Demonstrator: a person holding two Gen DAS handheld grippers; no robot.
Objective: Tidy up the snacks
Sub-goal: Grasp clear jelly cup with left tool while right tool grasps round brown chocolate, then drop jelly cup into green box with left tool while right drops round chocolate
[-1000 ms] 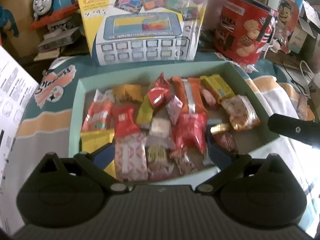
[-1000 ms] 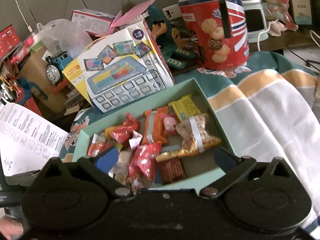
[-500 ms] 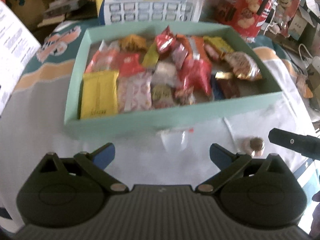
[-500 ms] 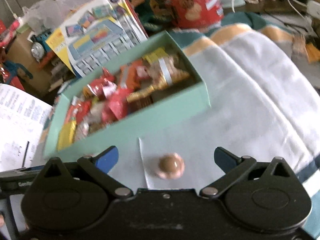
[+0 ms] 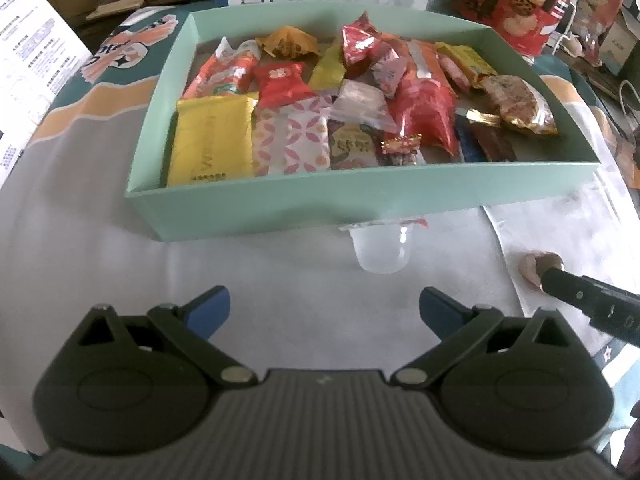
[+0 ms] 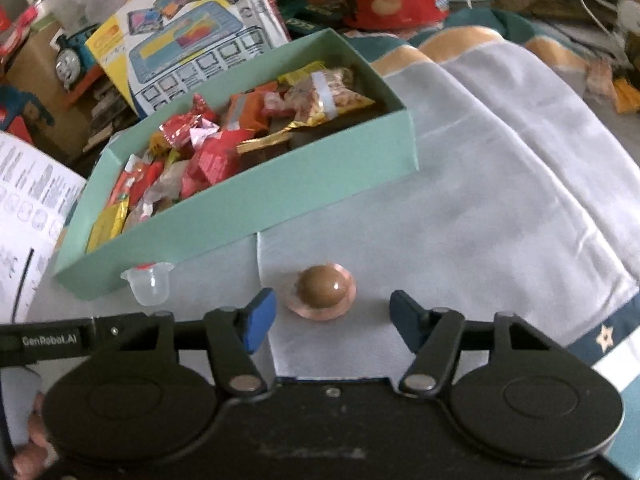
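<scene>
A mint-green box [image 5: 304, 204] [image 6: 256, 208] holds several wrapped snacks. A clear jelly cup [image 5: 382, 248] [image 6: 150, 286] lies on the white cloth against the box's near wall. A brown chocolate dome in a pink cup [image 6: 325, 291] [image 5: 536, 266] lies on the cloth to its right. My left gripper [image 5: 324, 308] is open and empty, just short of the jelly cup. My right gripper [image 6: 332, 314] is open, its fingertips either side of the chocolate dome, slightly nearer than it.
A toy laptop box [image 6: 192, 36] and a red biscuit tin [image 5: 516, 4] stand behind the green box. A printed paper sheet [image 5: 28, 52] lies at the left. A toy train [image 6: 68, 56] and clutter sit at the back.
Both grippers have pulled back from over the box and dropped low to the cloth in front of it. The jelly cup and chocolate dome came into view. The right gripper's jaws have narrowed.
</scene>
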